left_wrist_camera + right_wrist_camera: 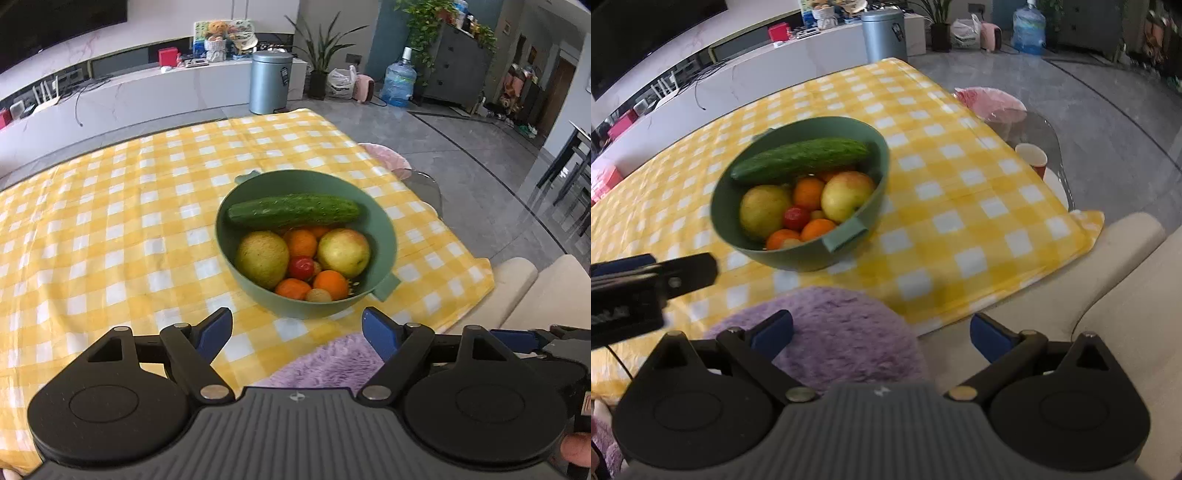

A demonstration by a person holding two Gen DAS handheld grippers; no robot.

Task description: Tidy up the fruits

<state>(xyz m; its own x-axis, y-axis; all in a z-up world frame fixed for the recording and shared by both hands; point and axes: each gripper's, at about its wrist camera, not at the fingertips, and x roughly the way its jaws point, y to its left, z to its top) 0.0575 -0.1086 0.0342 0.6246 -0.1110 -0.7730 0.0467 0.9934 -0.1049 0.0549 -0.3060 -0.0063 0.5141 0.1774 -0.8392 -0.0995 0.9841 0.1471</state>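
L-wrist: green bowl (229, 254) w/ cucumber (293, 209), fruit | both claws (297, 330) (881, 332) wide, empty

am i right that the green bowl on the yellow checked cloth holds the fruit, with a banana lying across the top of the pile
Not quite. The long thing lying across the top is a cucumber, not a banana; the left wrist view shows its dark green, bumpy skin. The rest holds: the green bowl sits on the yellow checked cloth with the fruit inside.
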